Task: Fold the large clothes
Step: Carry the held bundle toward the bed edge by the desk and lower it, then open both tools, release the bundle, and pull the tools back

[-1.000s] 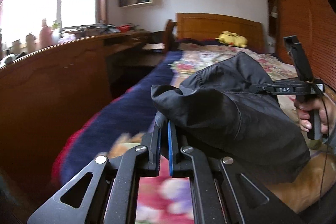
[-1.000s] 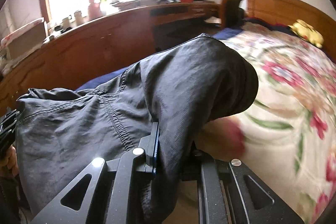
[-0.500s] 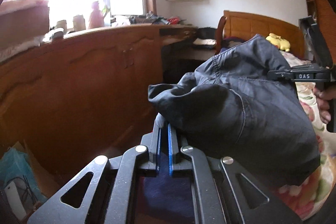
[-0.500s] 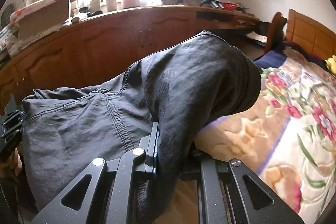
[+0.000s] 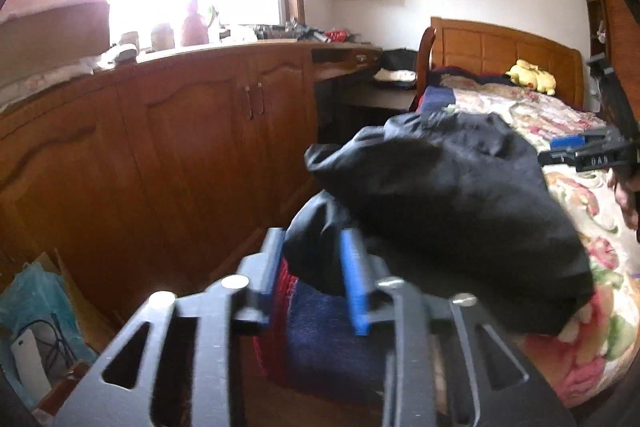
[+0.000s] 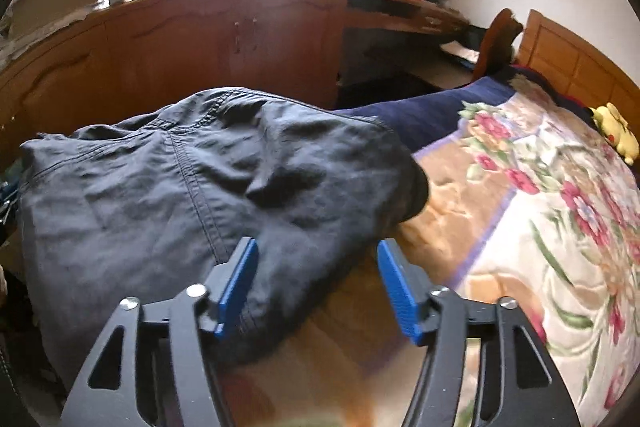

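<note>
A dark grey folded garment (image 6: 192, 187) lies bunched at the edge of the bed with the floral cover (image 6: 532, 227). It also shows in the left wrist view (image 5: 448, 211). My right gripper (image 6: 316, 251) is open, its blue pads (image 6: 396, 287) spread, with the garment's near edge lying between and under the jaws. My left gripper (image 5: 312, 247) is partly open, and a fold of the garment still sits loosely between its fingers. The right gripper also shows in the left wrist view (image 5: 576, 147), at the garment's far side.
A long wooden cabinet (image 5: 180, 147) with a cluttered top runs along the window wall, left of the bed. A desk and chair (image 6: 492, 43) stand by the headboard (image 5: 504, 47). A yellow plush toy (image 6: 612, 131) lies on the bed. Bags (image 5: 36, 323) sit on the floor at lower left.
Both grippers have opened and let go of the garment, which has dropped onto the bed edge. Both views have swung further toward the cabinet.
</note>
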